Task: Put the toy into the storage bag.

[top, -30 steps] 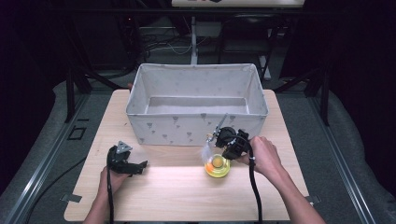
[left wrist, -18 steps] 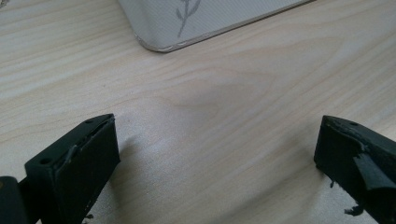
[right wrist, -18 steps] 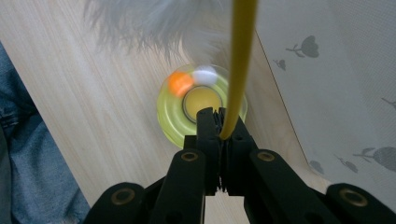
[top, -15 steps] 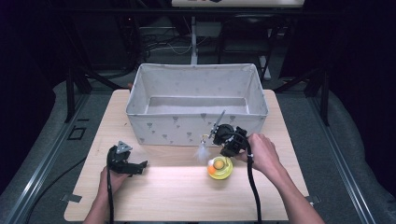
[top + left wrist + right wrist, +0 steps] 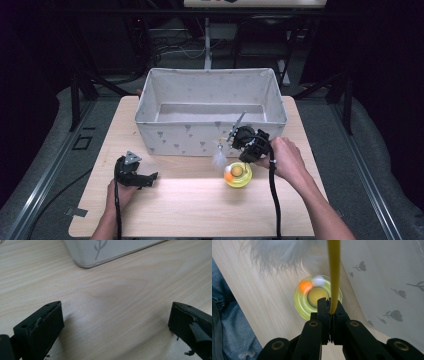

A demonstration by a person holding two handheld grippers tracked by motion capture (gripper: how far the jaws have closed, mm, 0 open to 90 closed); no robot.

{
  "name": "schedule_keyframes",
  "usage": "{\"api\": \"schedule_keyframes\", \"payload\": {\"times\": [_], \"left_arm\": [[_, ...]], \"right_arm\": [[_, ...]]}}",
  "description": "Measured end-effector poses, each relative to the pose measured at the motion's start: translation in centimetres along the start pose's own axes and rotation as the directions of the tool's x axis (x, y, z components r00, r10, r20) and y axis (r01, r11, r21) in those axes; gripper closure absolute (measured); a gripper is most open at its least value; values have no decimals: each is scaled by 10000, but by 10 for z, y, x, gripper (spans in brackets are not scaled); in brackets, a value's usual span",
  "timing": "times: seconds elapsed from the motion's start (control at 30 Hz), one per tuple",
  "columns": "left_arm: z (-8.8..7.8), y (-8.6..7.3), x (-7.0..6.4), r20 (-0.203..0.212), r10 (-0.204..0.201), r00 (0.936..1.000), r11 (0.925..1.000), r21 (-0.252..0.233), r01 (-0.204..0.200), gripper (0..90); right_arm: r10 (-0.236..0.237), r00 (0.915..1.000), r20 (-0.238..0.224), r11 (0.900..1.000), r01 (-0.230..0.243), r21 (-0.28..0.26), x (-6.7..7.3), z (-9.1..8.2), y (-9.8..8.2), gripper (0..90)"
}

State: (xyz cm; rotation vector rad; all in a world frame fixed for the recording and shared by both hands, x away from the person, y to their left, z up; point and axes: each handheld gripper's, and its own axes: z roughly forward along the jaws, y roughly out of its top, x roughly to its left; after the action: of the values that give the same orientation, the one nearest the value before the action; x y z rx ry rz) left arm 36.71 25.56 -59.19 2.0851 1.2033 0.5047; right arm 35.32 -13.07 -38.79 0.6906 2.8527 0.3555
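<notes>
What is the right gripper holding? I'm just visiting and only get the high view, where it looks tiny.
Observer: The right gripper view shows the right gripper with its jaws shut on a thin yellow stick.
Visitor: And the round thing below it?
Observer: It is a yellow round toy carrying an orange ball and a white ball.
Visitor: Is the other one holding anything?
Observer: No. In the left gripper view, the left gripper has its jaws wide apart over the bare wooden table.

Left black two-jaw gripper point(image 5: 136, 175) rests low with jaws wide apart; right black two-jaw gripper point(image 5: 329, 307), raised, has jaws closed together.
</notes>
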Motion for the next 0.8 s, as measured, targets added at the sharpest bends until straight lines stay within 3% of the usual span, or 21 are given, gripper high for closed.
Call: {"api": "schedule_keyframes", "payload": {"times": [0.47, 0.8], "left_arm": [[0, 0, -3, -249, -184, 9995, 9998, 2, 184, 2], [1, 1, -4, -325, -273, 9991, 9996, 23, 274, 2]], "right_arm": [[-146, 9998, 119, 9999, 147, -36, -4, -25, 2, 883], [-137, 9998, -145, 9998, 136, -123, -6, -41, 8, 885]]}}
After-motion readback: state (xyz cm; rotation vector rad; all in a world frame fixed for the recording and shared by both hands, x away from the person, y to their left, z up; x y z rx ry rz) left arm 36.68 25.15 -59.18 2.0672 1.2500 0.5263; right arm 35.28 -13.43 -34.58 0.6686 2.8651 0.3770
